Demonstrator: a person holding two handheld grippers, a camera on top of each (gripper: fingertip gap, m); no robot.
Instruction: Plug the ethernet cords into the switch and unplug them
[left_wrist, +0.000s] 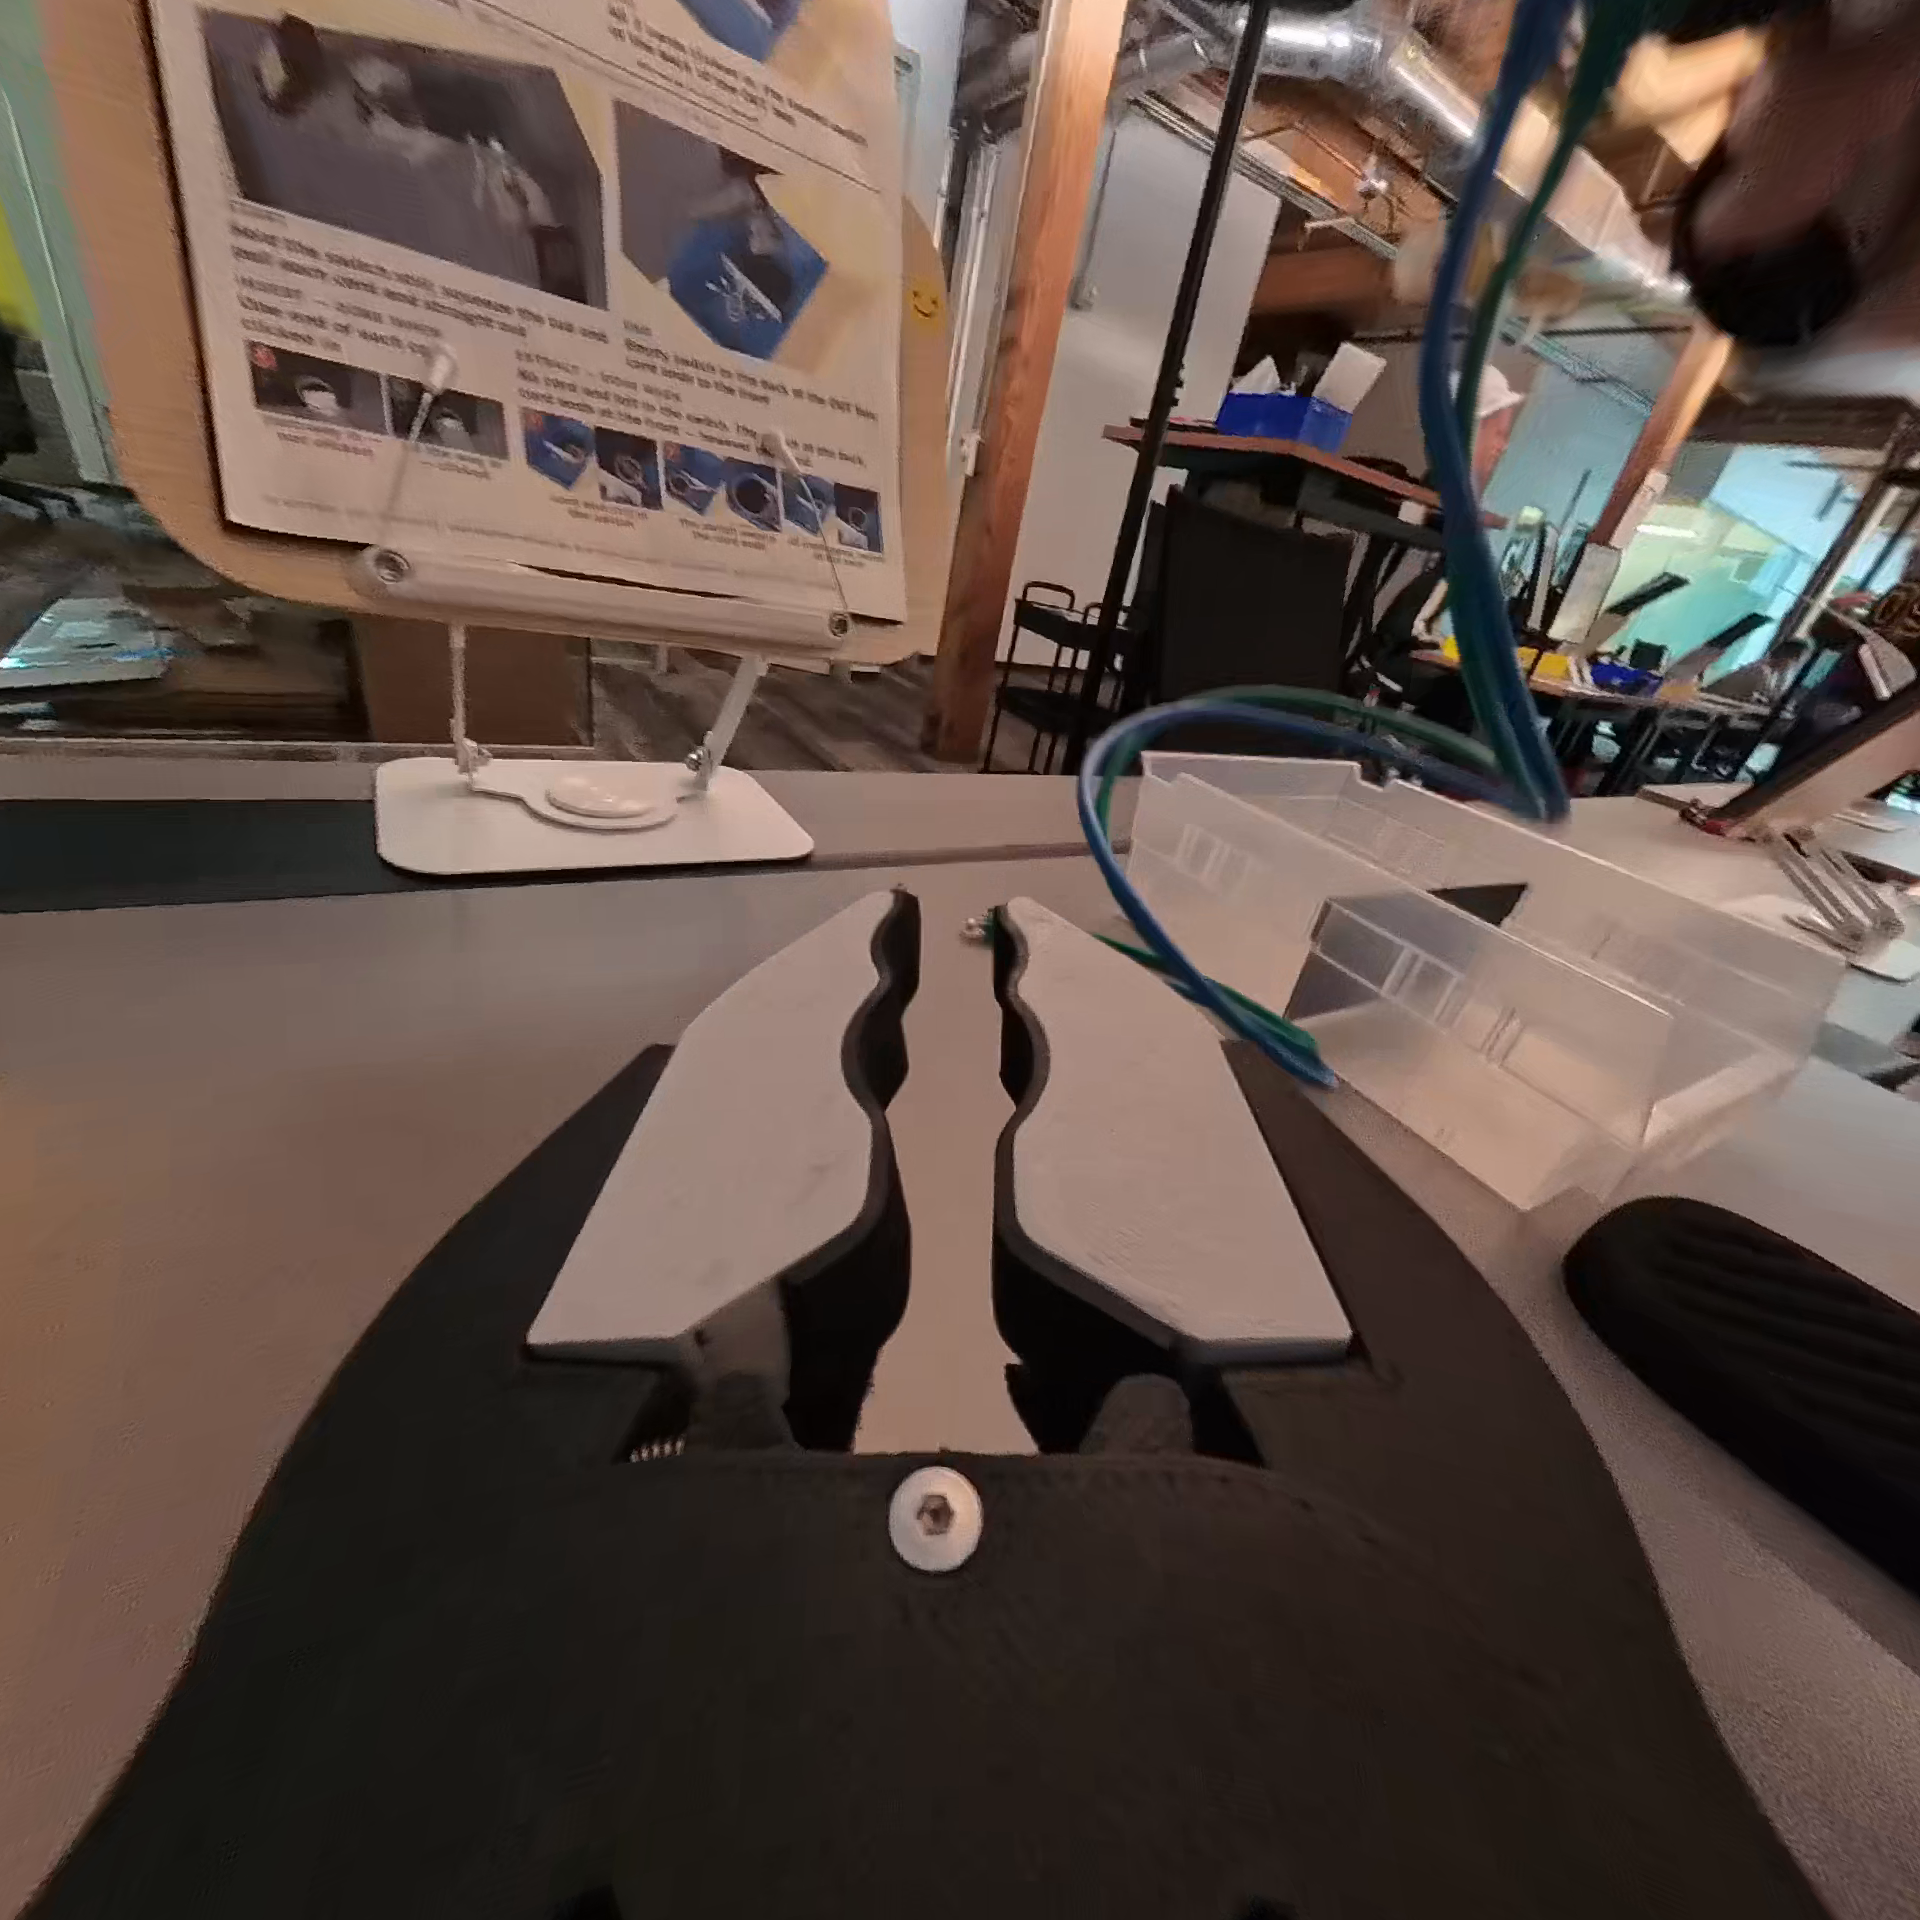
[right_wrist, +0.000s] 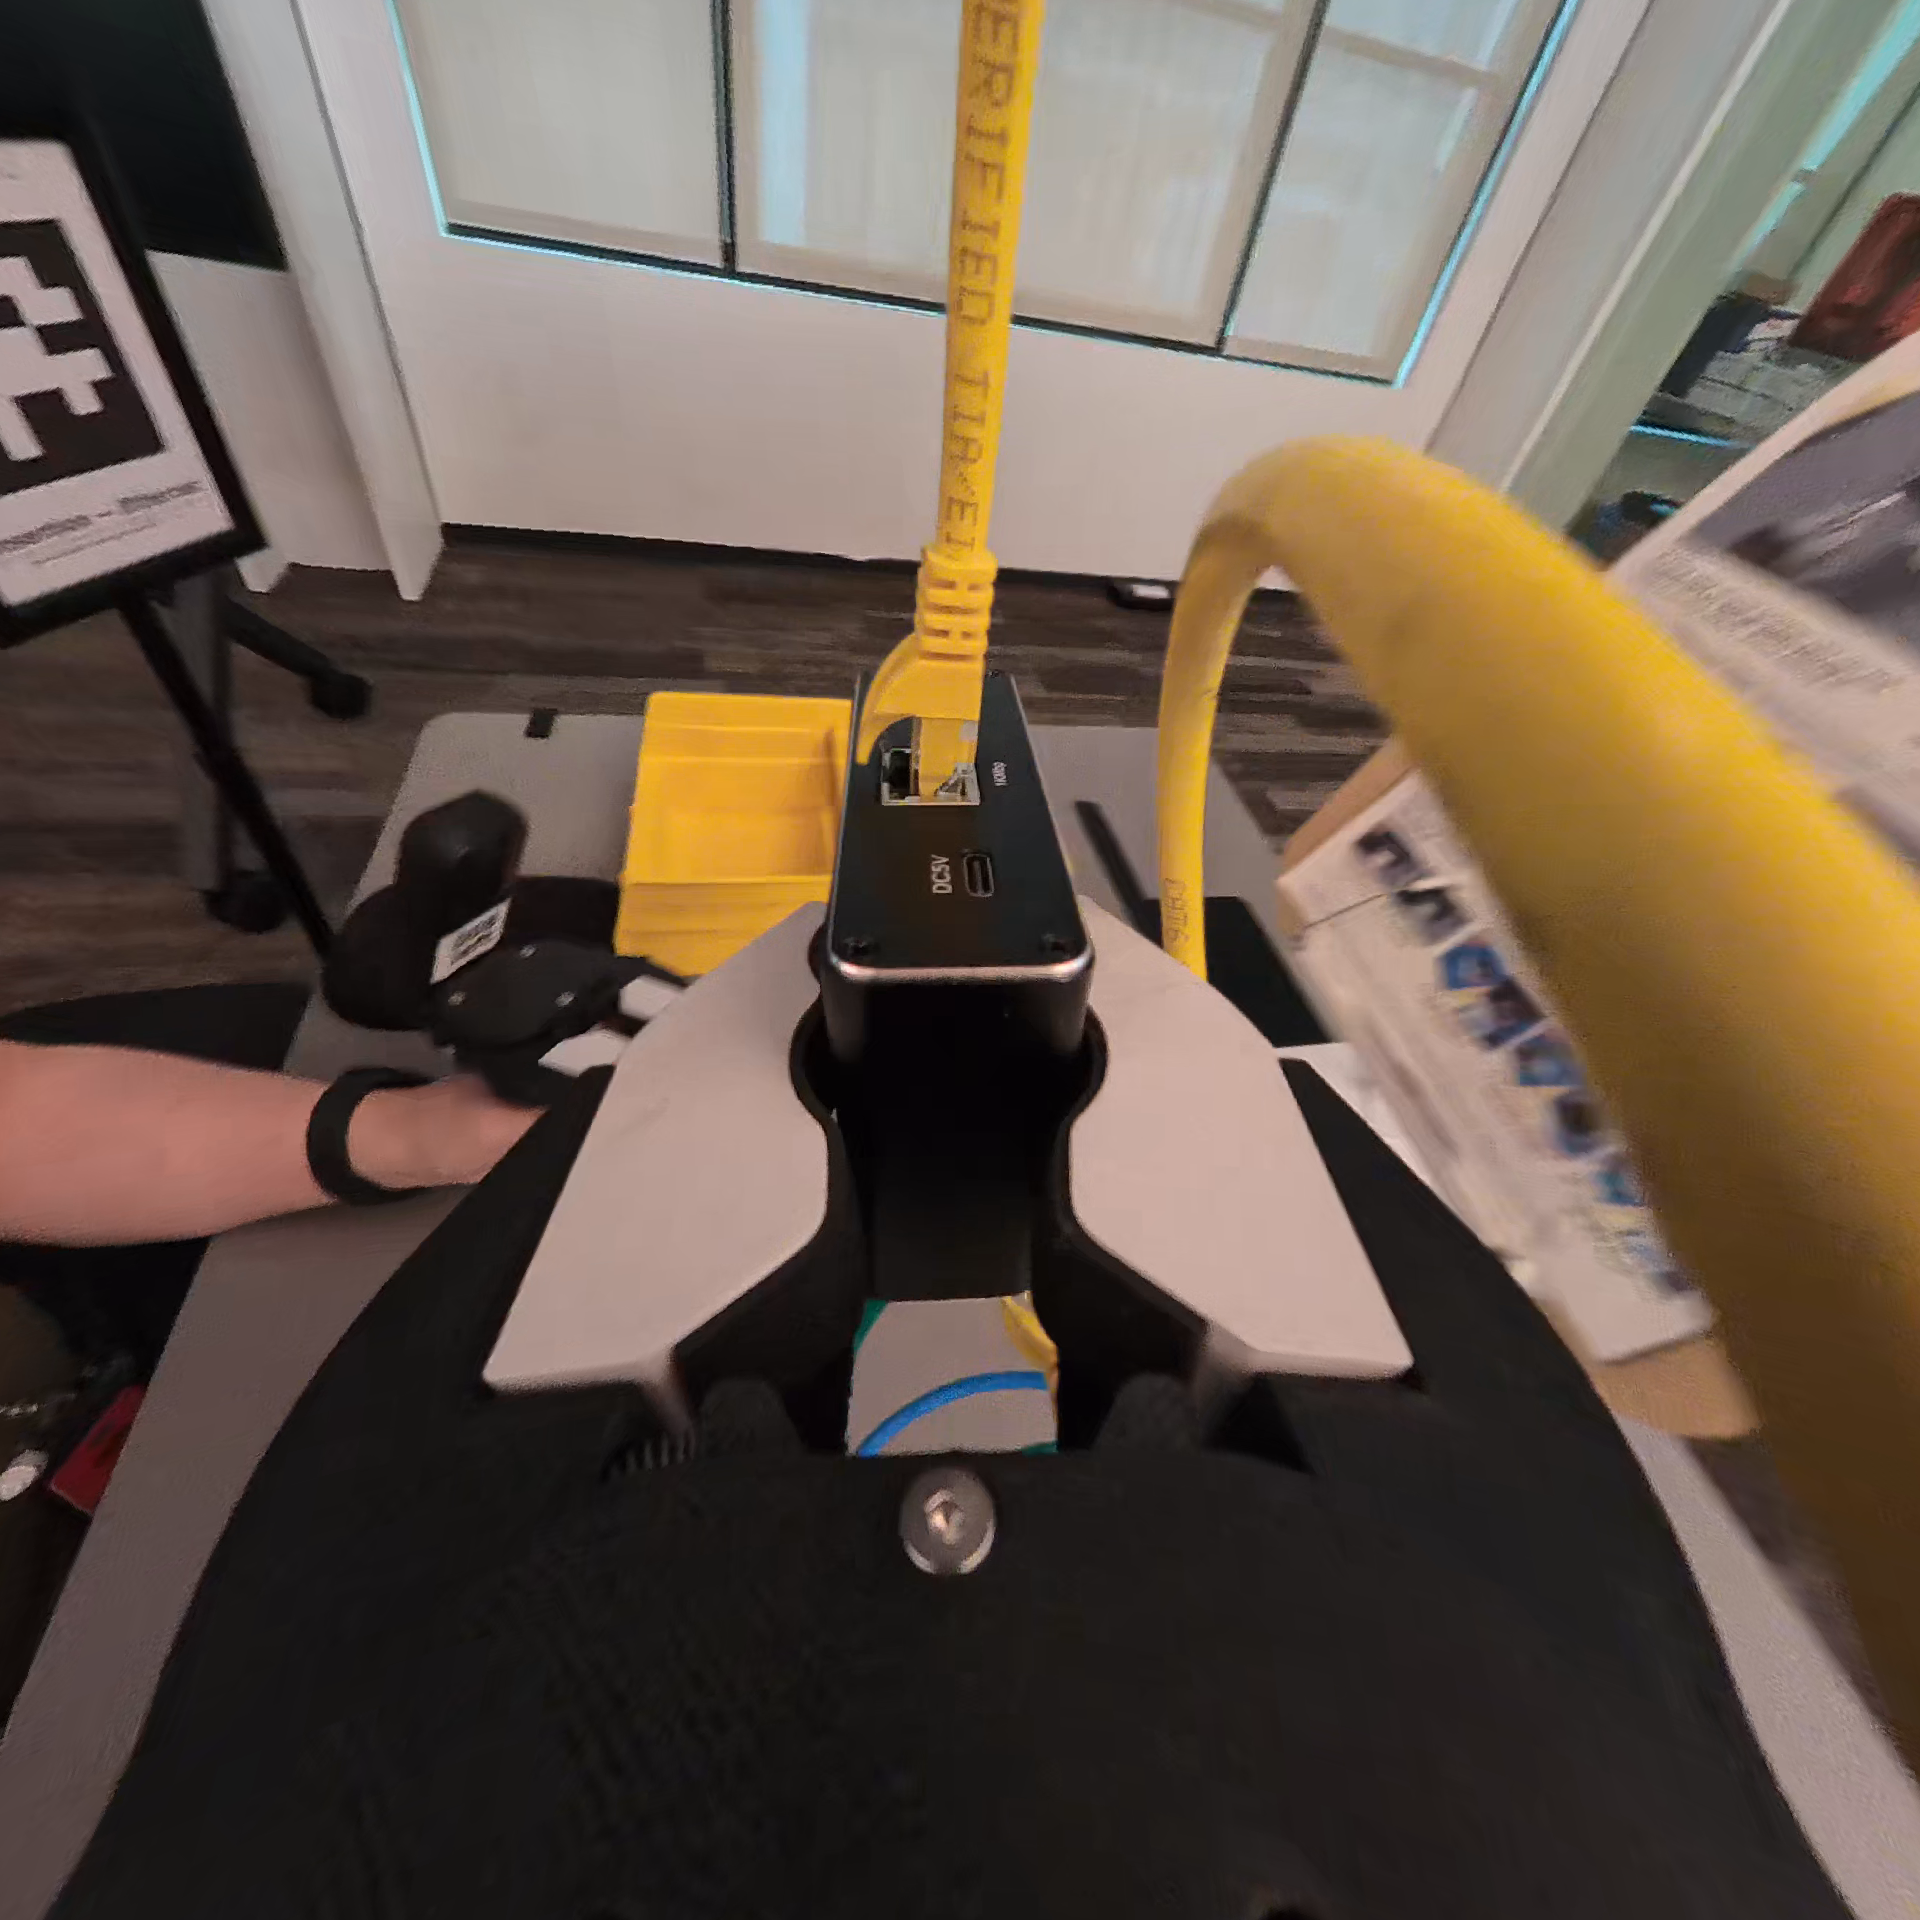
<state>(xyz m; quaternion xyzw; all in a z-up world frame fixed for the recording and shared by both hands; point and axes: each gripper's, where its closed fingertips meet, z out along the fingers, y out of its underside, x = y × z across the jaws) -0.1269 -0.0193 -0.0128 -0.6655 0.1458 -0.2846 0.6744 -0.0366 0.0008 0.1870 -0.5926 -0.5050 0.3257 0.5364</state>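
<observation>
My right gripper (right_wrist: 956, 940) is shut on a black switch (right_wrist: 961, 862) and holds it above the table, port end pointing away. A yellow ethernet cord (right_wrist: 951, 644) is plugged into one port; the port beside it (right_wrist: 896, 777) is empty. The yellow cord loops close past the camera on the right (right_wrist: 1507, 748). Blue and green cords (right_wrist: 935, 1392) show below the switch. In the left wrist view these blue and green cords (left_wrist: 1475, 582) hang from the upper right and loop to the table. My left gripper (left_wrist: 956, 920) sits low over the table, jaws slightly apart and empty. A green cord end (left_wrist: 982, 928) lies by its right fingertip.
A clear plastic bin (left_wrist: 1507, 997) stands right of the left gripper. A white stand with an instruction sheet (left_wrist: 582, 810) is at the table's back edge. A yellow bin (right_wrist: 738, 821) sits behind the switch. A person's hand (right_wrist: 416, 1132) holds the left gripper's body (right_wrist: 499, 977). About 20 centimeters separates my left fingertips from my right.
</observation>
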